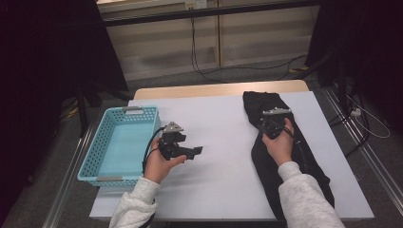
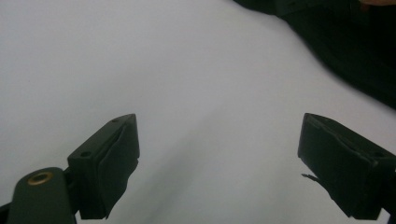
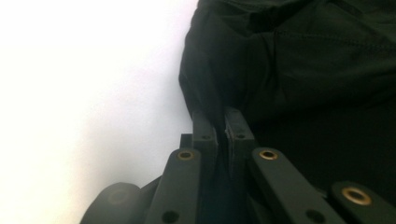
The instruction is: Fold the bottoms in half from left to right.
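Now we have the right gripper (image 3: 219,123) pinched on the cloth (image 3: 299,70) edge, the left gripper (image 2: 217,158) gaping at 9 o'clock; next we lift the edge

White table (image 1: 223,142): broad bare stretch down the middle, between the basket (image 1: 119,142) at the left edge and the black cloth (image 1: 280,152) lying lengthwise on the right; a hand could cross it freely. The left gripper (image 1: 190,152) sits in that gap just right of the basket wall, jaws wide with nothing between them, bare white beneath. The right gripper (image 3: 218,126) is pinched on a fold at the cloth's left edge; open table lies just left of it.
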`<act>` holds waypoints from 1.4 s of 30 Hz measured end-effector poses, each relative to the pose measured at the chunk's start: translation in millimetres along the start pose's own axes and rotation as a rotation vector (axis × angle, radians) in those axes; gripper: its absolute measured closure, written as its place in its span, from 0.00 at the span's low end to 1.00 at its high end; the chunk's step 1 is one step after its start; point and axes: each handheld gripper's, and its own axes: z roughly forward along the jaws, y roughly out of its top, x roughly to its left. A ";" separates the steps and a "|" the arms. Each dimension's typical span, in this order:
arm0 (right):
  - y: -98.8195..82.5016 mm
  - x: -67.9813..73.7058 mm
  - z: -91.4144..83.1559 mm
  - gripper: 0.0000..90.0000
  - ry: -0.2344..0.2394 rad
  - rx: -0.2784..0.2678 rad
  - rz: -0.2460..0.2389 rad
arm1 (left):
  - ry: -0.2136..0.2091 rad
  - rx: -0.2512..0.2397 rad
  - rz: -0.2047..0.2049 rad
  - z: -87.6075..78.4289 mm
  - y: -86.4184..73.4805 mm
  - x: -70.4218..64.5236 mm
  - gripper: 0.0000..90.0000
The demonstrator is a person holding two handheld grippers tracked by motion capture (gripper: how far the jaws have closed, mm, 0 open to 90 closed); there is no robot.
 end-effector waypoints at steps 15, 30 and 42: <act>-1.5 29.3 -1.1 0.95 0.110 0.004 -0.081 | -0.001 -0.003 -0.003 1.2 0.0 0.3 0.14; -3.9 61.8 -2.9 0.95 0.209 0.009 -0.160 | 0.013 -0.008 -0.009 -1.8 0.0 5.9 0.14; -6.5 85.1 -4.8 0.95 0.275 0.013 -0.200 | 0.016 -0.002 -0.009 -1.2 -0.2 7.3 0.14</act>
